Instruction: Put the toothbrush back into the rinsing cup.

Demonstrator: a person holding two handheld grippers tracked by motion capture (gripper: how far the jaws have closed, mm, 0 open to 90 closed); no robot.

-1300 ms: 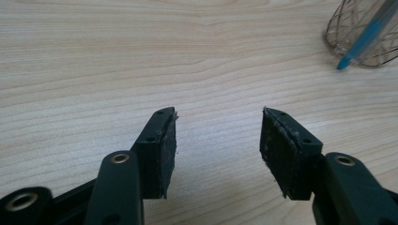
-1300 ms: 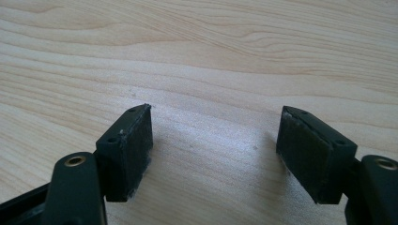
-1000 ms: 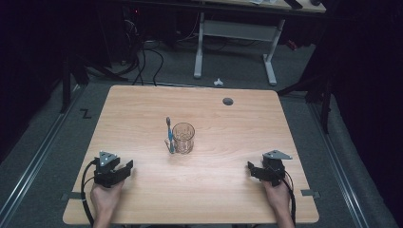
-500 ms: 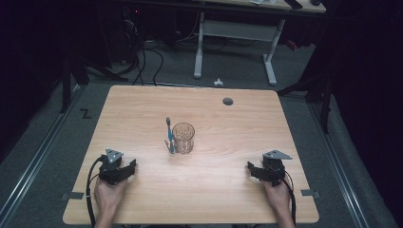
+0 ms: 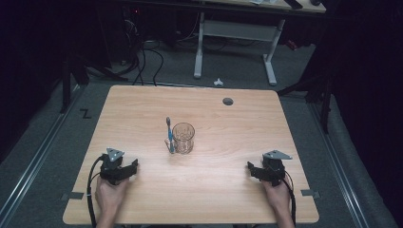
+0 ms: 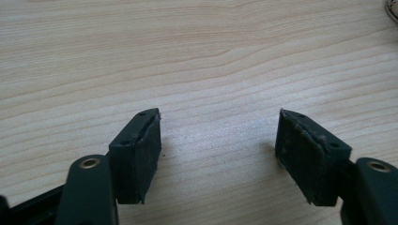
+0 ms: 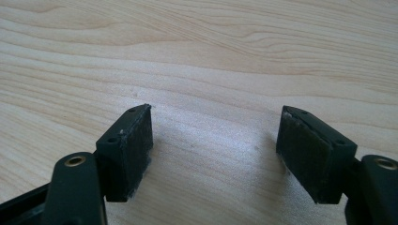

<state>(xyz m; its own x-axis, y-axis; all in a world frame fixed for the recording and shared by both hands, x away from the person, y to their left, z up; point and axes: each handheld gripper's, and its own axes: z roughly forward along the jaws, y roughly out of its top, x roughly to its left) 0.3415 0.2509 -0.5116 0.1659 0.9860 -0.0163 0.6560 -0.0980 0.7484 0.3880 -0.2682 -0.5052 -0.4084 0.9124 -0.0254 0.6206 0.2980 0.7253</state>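
A clear drinking glass (image 5: 183, 138) stands near the middle of the wooden table (image 5: 228, 133). A blue toothbrush (image 5: 168, 135) stands upright against its left side. My left gripper (image 5: 134, 167) rests on the table at the front left and points right. Its jaws have just been opening, and in the left gripper view the left gripper (image 6: 218, 140) is open over bare wood. The glass's rim (image 6: 393, 7) shows at the top right corner there. My right gripper (image 5: 250, 170) rests at the front right and points left. In the right gripper view the right gripper (image 7: 216, 136) is open with nothing between its pads.
A dark round hole (image 5: 228, 101) sits in the tabletop near the far edge. Behind the table are white desk legs (image 5: 199, 45), cables (image 5: 142, 57) and a small white object (image 5: 218, 81) on the grey floor. A person's hands (image 5: 110, 199) come in over the front edge.
The left gripper has shifted slightly to the right and its jaws look wider. The right gripper, the glass and the toothbrush have kept still.
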